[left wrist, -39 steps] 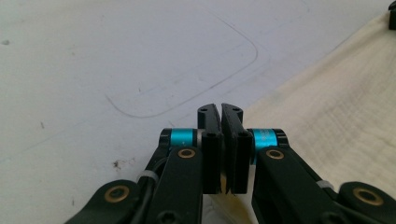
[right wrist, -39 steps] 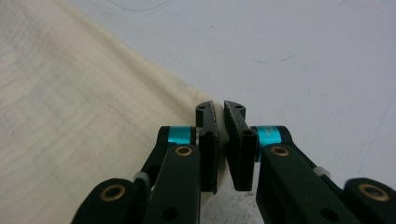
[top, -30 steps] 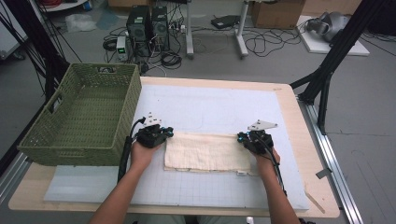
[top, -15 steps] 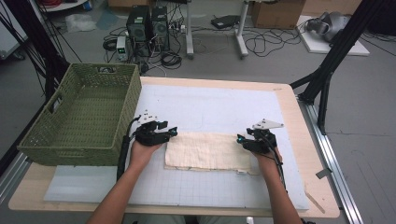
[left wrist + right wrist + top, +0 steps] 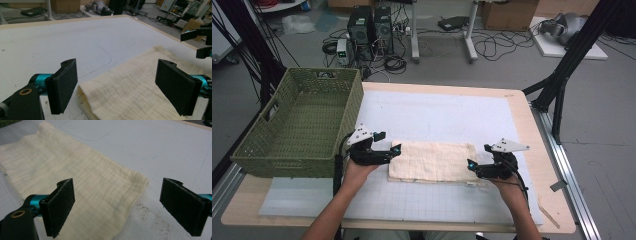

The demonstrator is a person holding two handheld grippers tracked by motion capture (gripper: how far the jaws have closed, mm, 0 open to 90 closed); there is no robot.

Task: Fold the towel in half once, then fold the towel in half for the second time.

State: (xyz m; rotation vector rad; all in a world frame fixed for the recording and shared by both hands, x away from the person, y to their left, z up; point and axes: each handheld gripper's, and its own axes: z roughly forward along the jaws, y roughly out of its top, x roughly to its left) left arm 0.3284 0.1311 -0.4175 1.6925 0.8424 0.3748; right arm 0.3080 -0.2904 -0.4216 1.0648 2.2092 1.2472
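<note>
Cream cloth [image 5: 432, 161] lies flat on the white mat [image 5: 437, 115] of the worktop [image 5: 517, 100], folded into a long band running 9 to 3 o'clock, slightly below the mat's centre. Layered edge shows at its near left corner in the left gripper view [image 5: 140, 87] — more than one ply, so at least one fold looks finished.

Left gripper [image 5: 395, 149] sits at the cloth's 9 o'clock end, right gripper [image 5: 470, 165] at its 3 o'clock end. Both have just been opening; both now stand released, jaws wide apart. In the left gripper view the pads flank the cloth's end with clear gaps either side, nothing pinched. Same in the right gripper view: cloth [image 5: 75, 182] lies below and between the pads, untouched.

Judgement: a fold step has just been laid down and let go. Edges look fairly square from the high view, near long edge a little uneven.

Left to do, as I read it — possibly another fold to shorten the band end to end, then likely a move into the green woven basket [image 5: 297, 125], which stands at 10 o'clock from the cloth, just beside the left hand [image 5: 359, 167]. I see nothing inside it from the high view.

Dark specks dot the mat near the right gripper.
</note>
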